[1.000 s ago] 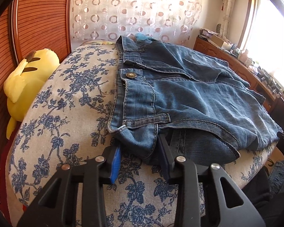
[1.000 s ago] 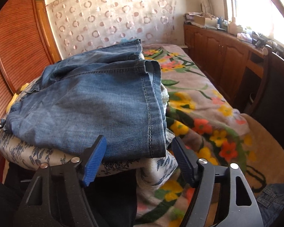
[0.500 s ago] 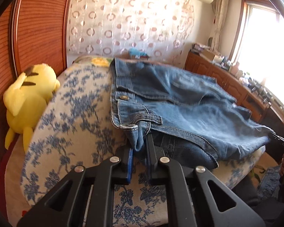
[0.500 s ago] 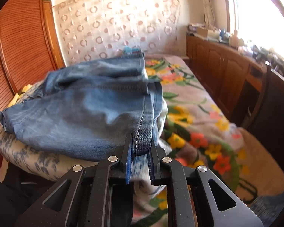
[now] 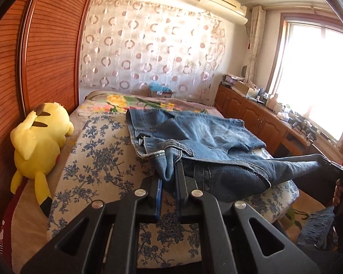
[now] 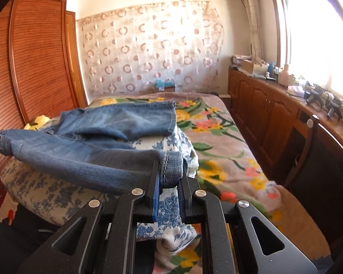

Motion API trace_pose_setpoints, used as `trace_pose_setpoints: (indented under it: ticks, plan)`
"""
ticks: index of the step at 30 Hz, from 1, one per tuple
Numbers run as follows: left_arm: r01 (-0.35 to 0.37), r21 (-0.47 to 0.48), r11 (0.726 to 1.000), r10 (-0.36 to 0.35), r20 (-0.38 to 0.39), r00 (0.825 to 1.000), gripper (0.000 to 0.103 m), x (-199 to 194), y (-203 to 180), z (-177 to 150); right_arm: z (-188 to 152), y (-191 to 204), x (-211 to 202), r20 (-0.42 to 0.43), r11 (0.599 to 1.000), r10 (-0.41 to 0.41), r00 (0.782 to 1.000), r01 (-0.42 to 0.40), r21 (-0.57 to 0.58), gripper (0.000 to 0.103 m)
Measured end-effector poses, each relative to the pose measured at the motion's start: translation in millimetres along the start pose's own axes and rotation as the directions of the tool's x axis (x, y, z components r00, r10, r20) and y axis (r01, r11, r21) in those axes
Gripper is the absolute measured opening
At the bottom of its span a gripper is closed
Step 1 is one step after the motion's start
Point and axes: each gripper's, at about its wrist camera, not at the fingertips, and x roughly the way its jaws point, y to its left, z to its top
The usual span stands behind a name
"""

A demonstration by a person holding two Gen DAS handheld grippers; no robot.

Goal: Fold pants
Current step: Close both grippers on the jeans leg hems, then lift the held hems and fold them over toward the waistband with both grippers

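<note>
Pinching a bunched corner of the jeans (image 5: 201, 141) at the waistband, the left gripper (image 5: 169, 178) has just been closing and now clamps denim between its pads. Ahead of it the pants spread over a blue-flowered cushion (image 5: 98, 157) on the bed, with a yellow plush toy (image 5: 38, 137) off to its left against the wooden wardrobe (image 5: 50, 52). The right gripper (image 6: 169, 175), whose jaws also just closed, is clenched on the hem of one leg, the cuff lifted clear of the cushion below. Between the two grippers the near edge of the denim hangs in a raised span; the far leg lies flat beyond it, toward the floral blanket (image 6: 217, 134).
</note>
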Motion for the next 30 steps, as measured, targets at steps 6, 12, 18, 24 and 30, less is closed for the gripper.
trace_pose_setpoints:
  ticks: [6,12,18,24,30]
  plan:
    - [0.006,0.019,1.0,-0.007,0.038,0.999,0.005,-35.2,-7.2,-1.2,9.7,-0.4,-18.5,0.034,1.0,0.006,0.999,-0.005,-0.021,0.011]
    - [0.005,0.022,1.0,-0.006,0.064,0.998,0.005,-62.4,-5.9,-1.5,17.4,4.6,-37.9,0.071,0.999,0.022,0.997,-0.019,-0.043,0.011]
    - [-0.003,0.023,1.0,0.001,0.09,0.996,0.005,-75.8,-1.3,4.6,27.5,14.6,-55.7,0.113,0.997,0.047,0.992,-0.039,-0.07,0.01]
    - [-0.007,0.003,1.0,0.006,0.047,0.999,0.005,-52.9,7.2,-5.0,29.0,14.8,-45.7,0.117,0.997,0.058,0.991,-0.052,-0.059,0.011]
    - [-0.018,-0.008,1.0,0.018,-0.011,1.0,0.005,-24.9,12.2,-16.7,22.7,15.9,-21.4,0.086,0.998,0.053,0.995,-0.049,-0.046,0.011]
